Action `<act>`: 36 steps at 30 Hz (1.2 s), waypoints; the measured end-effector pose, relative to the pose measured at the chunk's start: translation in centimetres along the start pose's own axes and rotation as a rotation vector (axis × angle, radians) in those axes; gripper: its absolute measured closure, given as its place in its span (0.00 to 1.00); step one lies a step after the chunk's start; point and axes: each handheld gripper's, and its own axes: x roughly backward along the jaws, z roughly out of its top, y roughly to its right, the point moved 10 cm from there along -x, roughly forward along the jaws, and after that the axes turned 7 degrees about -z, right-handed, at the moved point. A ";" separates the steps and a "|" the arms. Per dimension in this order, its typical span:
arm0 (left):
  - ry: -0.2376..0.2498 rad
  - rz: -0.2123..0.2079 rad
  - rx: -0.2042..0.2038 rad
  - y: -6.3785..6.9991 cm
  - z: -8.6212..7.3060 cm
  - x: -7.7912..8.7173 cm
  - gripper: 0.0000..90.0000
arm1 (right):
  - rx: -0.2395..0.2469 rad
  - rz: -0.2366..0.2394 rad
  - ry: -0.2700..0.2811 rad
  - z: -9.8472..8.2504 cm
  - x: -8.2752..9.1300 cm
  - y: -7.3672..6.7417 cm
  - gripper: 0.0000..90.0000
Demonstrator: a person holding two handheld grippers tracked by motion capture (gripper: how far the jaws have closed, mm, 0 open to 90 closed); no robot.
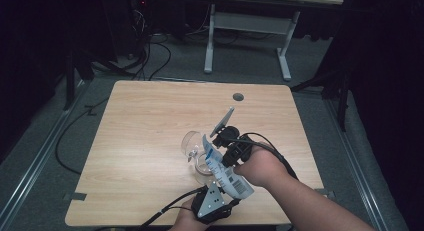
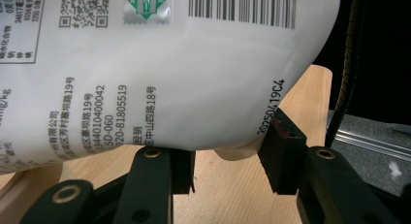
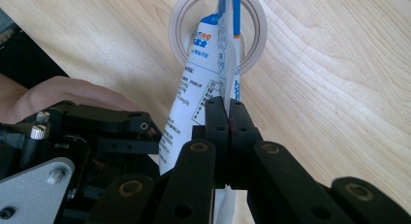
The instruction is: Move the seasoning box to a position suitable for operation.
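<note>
A white pouch [image 1: 231, 180] with blue print and a barcode is held tilted above the wooden table [image 1: 150, 121] by both grippers. My left gripper [image 1: 224, 191] has the pouch's bulging lower end [image 2: 169, 88] between its pads [image 2: 282, 151], which touch it on both sides. My right gripper [image 1: 218, 157] is shut on the pouch's thin side seam [image 3: 228, 83], higher up. The pouch's blue top end points down into the mouth of a clear glass [image 1: 192, 146], seen as a ring [image 3: 254, 20] in the right gripper view. What comes out of the pouch is hidden.
A round cable hole [image 1: 238, 97] sits near the table's far edge. Beyond it stands a white desk frame [image 1: 247, 26], with cables [image 1: 160, 56] on the floor at the left. A hand [image 3: 53, 95] holds the left gripper just beside the right jaws.
</note>
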 end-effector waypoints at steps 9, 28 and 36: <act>-0.002 0.000 -0.001 0.0 0.1 0.1 0.68 | 0.028 -0.004 0.007 0.1 0.0 0.0 1.00; 0.003 -0.004 0.004 0.0 0.3 0.1 0.68 | 0.020 0.000 0.015 0.3 0.1 -0.1 1.00; 0.004 -0.009 0.005 0.1 0.4 0.1 0.68 | 0.023 -0.001 0.013 0.2 0.1 0.0 1.00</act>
